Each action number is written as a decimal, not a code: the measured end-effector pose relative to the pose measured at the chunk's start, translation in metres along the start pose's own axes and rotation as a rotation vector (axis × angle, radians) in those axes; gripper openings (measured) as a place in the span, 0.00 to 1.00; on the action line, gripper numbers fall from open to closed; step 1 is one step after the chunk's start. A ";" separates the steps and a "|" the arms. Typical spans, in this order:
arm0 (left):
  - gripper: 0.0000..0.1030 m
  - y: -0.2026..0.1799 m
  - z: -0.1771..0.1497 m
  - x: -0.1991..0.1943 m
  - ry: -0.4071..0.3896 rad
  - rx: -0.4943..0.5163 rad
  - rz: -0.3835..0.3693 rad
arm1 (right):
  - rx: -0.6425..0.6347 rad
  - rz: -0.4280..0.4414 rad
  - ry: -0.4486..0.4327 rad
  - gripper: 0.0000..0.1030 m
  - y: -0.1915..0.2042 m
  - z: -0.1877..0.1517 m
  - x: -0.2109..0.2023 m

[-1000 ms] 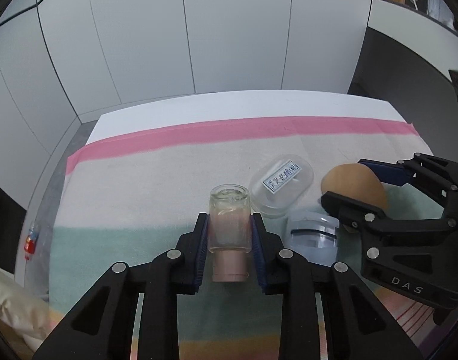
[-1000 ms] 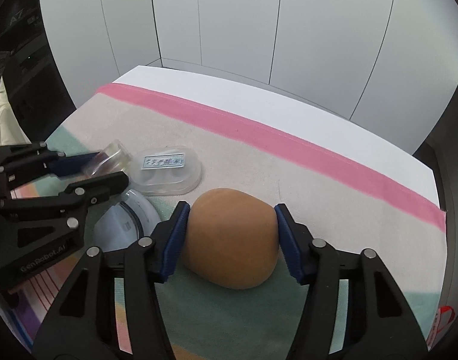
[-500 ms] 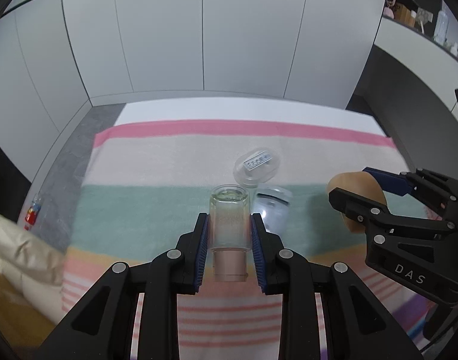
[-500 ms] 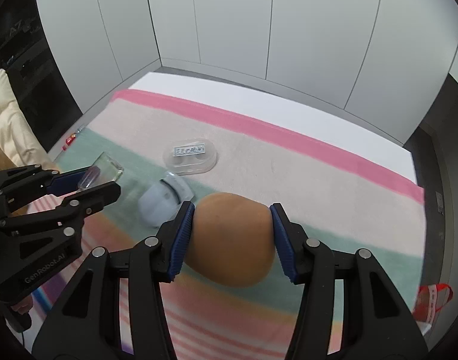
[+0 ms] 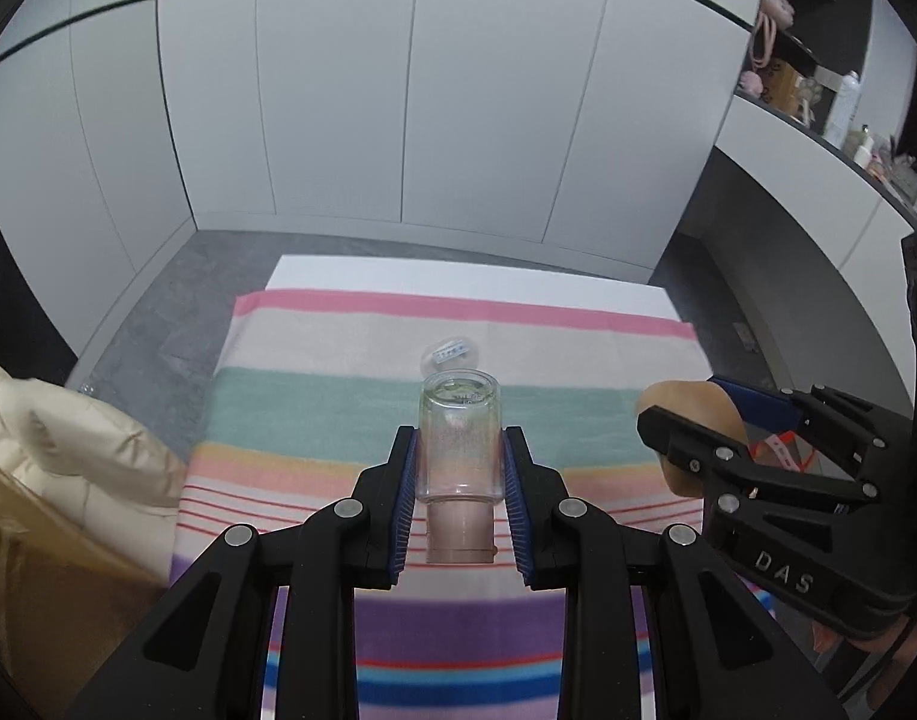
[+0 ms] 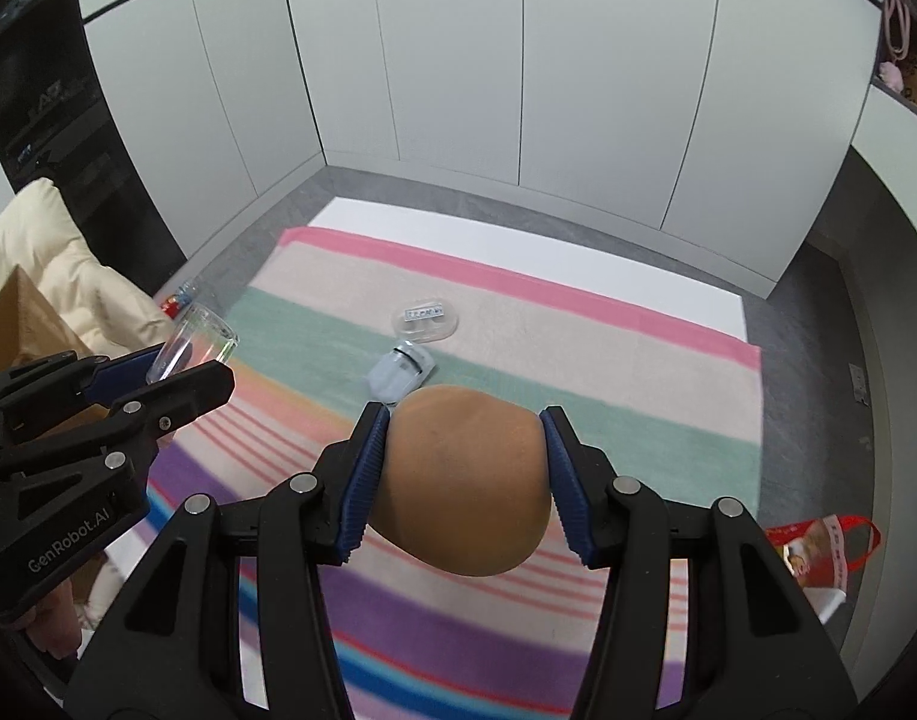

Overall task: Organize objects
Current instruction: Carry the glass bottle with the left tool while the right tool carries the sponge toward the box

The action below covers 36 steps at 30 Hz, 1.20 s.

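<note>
My left gripper (image 5: 458, 450) is shut on a clear bottle with a pinkish cap (image 5: 458, 450), held high above the striped cloth (image 5: 314, 414). It also shows in the right wrist view (image 6: 194, 339). My right gripper (image 6: 467, 426) is shut on a tan egg-shaped sponge (image 6: 464, 486), also lifted well above the cloth; it shows in the left wrist view (image 5: 686, 402). A clear oval case with a label (image 6: 425, 318) and a pale blue eyelash curler (image 6: 398, 375) lie on the cloth below.
The striped cloth (image 6: 638, 372) lies on a white table (image 6: 518, 240) with grey floor around it. A cream cushion (image 5: 68, 450) and a cardboard box (image 5: 32, 570) are at the left. A red-and-white bag (image 6: 818, 546) lies at the right edge.
Both grippers have risen and pulled back from the cloth with their objects held. The case and curler stay on the cloth and look much smaller.
</note>
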State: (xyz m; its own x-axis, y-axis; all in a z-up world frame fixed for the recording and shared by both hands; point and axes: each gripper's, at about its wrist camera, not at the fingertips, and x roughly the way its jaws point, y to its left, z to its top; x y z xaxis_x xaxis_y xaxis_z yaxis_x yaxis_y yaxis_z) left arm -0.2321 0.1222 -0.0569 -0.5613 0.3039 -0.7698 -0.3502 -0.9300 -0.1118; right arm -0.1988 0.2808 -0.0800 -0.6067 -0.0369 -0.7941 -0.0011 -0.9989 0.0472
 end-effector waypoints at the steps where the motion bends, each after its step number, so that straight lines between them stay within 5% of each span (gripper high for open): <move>1: 0.27 -0.003 0.001 -0.010 -0.009 0.001 -0.007 | 0.002 0.000 -0.005 0.52 0.001 -0.001 -0.008; 19: 0.27 -0.045 -0.037 -0.125 -0.090 0.066 -0.028 | 0.054 -0.009 -0.069 0.52 0.001 -0.047 -0.140; 36: 0.27 0.032 -0.060 -0.127 -0.107 -0.055 0.049 | 0.005 -0.008 -0.058 0.52 0.023 -0.049 -0.125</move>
State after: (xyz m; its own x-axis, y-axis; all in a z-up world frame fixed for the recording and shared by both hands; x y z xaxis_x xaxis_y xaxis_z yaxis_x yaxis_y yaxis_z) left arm -0.1265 0.0412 -0.0004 -0.6546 0.2750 -0.7042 -0.2803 -0.9534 -0.1117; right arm -0.0844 0.2608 -0.0090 -0.6516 -0.0273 -0.7581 -0.0100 -0.9990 0.0446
